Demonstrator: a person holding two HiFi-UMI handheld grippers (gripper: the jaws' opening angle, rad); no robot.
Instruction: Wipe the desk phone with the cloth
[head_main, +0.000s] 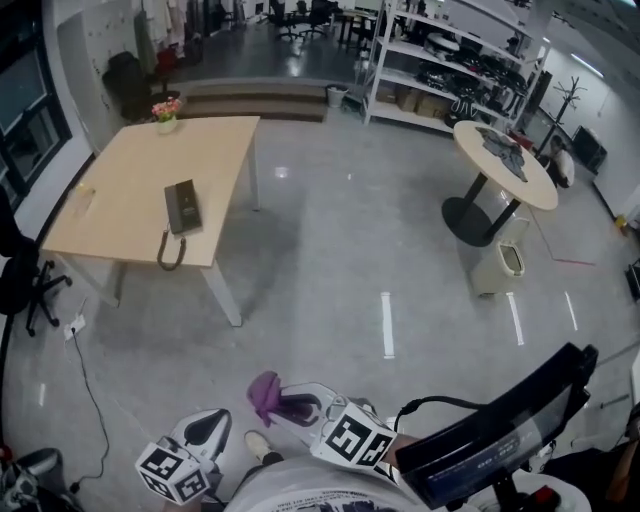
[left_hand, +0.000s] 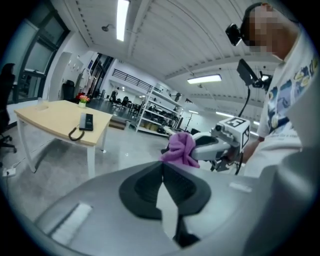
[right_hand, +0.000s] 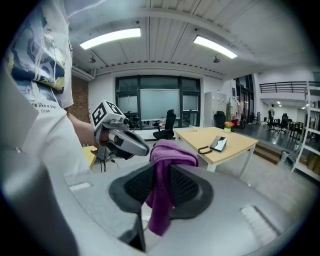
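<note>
Nearest, low in the head view and close to the person's body, the left gripper (head_main: 208, 420) is held with its jaws fully closed on each other; in the left gripper view nothing is seen between them. Just beside it, the right gripper (head_main: 292, 402) is held, and a purple cloth (right_hand: 167, 161) is clamped between its jaws. The cloth is bunched above the pads and hangs down below them.

Beyond the grippers a stretch of grey floor (head_main: 330, 260) is seen. Well apart from both grippers, a wooden table (head_main: 120, 170) is placed, and the desk phone (head_main: 182, 207) lies on it near the front edge. Its handset (head_main: 171, 254) is off the base and rests at the table's edge. At the far corner a small pot of flowers (head_main: 167, 112) is set. Farther right, a round table (head_main: 505, 165) and shelves (head_main: 450, 60) are visible.
</note>
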